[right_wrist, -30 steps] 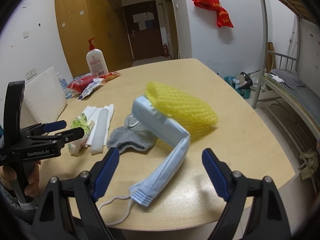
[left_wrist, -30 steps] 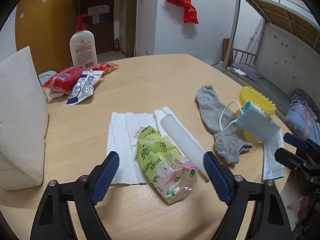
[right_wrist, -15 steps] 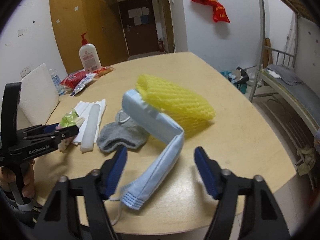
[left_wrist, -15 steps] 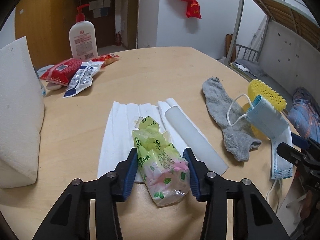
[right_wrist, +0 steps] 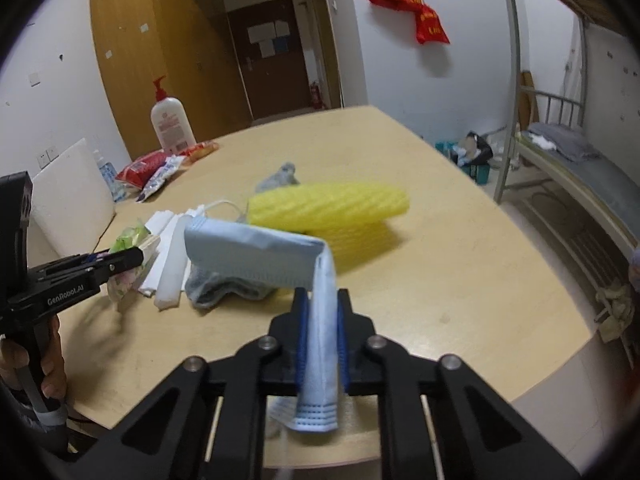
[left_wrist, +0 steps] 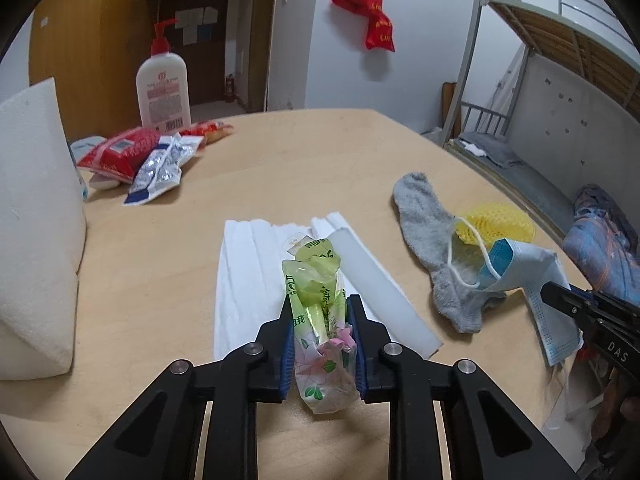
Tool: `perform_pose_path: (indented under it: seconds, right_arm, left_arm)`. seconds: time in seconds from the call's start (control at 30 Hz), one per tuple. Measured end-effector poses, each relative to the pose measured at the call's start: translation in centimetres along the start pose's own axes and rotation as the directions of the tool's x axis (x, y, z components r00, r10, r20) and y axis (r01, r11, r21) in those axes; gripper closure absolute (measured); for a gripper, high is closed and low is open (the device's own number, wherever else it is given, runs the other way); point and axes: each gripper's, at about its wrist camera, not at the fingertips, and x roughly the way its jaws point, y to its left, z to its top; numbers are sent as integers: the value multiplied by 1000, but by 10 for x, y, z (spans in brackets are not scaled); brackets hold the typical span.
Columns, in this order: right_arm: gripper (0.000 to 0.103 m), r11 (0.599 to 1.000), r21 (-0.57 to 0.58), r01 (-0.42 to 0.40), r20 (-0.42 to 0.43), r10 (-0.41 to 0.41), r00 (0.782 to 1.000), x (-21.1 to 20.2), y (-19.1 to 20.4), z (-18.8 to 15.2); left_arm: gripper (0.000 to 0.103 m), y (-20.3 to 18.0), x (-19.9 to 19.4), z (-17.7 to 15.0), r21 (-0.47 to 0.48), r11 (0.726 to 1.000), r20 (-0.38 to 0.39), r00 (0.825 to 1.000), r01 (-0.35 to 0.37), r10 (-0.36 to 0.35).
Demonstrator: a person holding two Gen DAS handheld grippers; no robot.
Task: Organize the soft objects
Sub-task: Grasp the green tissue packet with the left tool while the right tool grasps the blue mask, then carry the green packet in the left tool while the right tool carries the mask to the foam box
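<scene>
Now both claws are pinching sth, and a sec ago both were wide apart w/ nothing in them.

Going left to right: the left gripper (left_wrist: 320, 334) is squeezing the green tissue pack (left_wrist: 320, 320) tight between its blue pads, so the pack is getting squished thin in the middle. The pack is lying on the white paper sheets (left_wrist: 244, 276), right beside the white foam strip (left_wrist: 376, 288), both on the table (left_wrist: 280, 160). Next over, the grey sock (left_wrist: 432, 248) is lying flat, not held by anything, w/ the yellow foam net (right_wrist: 332, 204) touching it.

The right gripper (right_wrist: 322, 336) is pressing shut on the blue face mask (right_wrist: 256, 250). One end of the mask is hanging down between the pads, and the rest is bending up over the sock and net.

So 2 soft things are being grabbed at once. I think lifting them to a new spot comes next. The sock and net are waiting for later.
</scene>
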Motion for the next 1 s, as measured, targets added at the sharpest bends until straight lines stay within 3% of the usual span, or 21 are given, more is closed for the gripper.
perform_pose_path:
  seconds: [0.4, 0.8, 1.0]
  right_arm:
    - [97, 997, 62, -53, -3, 53, 999, 9, -6, 1]
    - [97, 996, 45, -74, 143, 67, 987, -27, 1, 25]
    - [97, 995, 30, -97, 209, 89, 974, -45, 12, 34]
  left_arm:
    - [78, -5, -25, 4, 23, 1000, 77, 997, 15, -17]
    - [78, -7, -43, 9, 35, 999, 126, 992, 19, -23]
    - [78, -7, -68, 14, 34, 999, 200, 980, 3, -10]
